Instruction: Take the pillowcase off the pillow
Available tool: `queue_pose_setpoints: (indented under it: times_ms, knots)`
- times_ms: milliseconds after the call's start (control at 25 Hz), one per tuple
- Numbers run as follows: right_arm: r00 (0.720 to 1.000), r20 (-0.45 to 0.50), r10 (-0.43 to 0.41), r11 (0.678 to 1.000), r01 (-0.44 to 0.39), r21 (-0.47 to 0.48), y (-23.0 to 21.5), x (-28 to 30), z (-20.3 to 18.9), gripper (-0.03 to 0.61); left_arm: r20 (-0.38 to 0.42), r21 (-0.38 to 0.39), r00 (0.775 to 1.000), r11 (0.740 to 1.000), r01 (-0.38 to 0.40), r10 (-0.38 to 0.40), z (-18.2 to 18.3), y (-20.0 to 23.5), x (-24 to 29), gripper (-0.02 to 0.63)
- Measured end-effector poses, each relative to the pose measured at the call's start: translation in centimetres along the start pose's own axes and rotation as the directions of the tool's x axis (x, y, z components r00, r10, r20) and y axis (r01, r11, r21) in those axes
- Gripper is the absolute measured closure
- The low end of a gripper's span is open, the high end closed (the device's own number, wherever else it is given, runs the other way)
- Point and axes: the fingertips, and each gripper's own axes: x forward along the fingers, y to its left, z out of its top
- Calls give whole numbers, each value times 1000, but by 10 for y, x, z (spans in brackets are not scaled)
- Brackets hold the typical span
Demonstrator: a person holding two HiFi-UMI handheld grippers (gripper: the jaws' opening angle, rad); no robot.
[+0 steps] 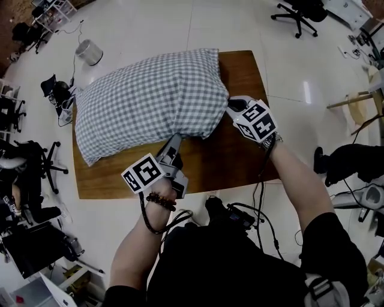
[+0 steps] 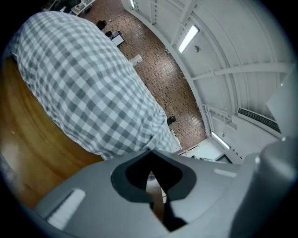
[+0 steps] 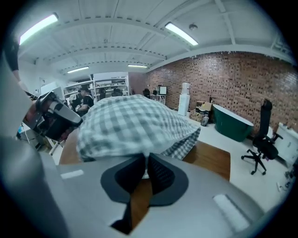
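A pillow in a grey-and-white checked pillowcase (image 1: 150, 99) lies across the brown wooden table (image 1: 240, 72). My left gripper (image 1: 174, 143) meets the pillow's near edge from below; in the left gripper view its jaws (image 2: 150, 176) stand closed with a thin sliver of pale cloth pinched between them, under the checked pillowcase (image 2: 93, 93). My right gripper (image 1: 231, 107) is at the pillow's right end. In the right gripper view it (image 3: 145, 169) is shut on a fold of the pillowcase (image 3: 130, 125) right at the cloth's edge.
The table's near edge runs just behind the left gripper. A white bin (image 1: 90, 52) and black gear stand on the floor at the left. An office chair (image 1: 298, 13) is at the far right. A green tub (image 3: 231, 123) stands by the brick wall.
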Motion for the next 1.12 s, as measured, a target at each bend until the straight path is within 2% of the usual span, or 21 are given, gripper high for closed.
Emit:
queue_pose_setpoints:
  times_ms: [240, 440, 720, 840, 1000, 1120]
  knots:
    - [996, -25, -89, 994, 91, 62, -27, -22, -10, 565, 86, -32, 995, 999, -43, 46, 24, 20, -33, 611]
    - [988, -53, -142, 988, 144, 49, -38, -31, -12, 565, 118, -45, 991, 997, -64, 69, 34, 34, -49, 611]
    - [977, -90, -195, 973, 205, 105, -63, -51, -41, 565, 143, -53, 984, 994, -101, 107, 36, 46, -59, 612]
    - [978, -93, -189, 973, 199, 118, -61, -56, -47, 565, 133, -40, 984, 993, -112, 116, 33, 47, -62, 612]
    - [987, -77, -138, 983, 146, 111, -46, -48, -42, 563, 75, -35, 987, 989, -140, 143, 29, 48, -57, 609]
    - [989, -97, -109, 989, 118, 91, -36, -47, -49, 542, 13, 15, 986, 986, -166, 166, 16, 40, -52, 607]
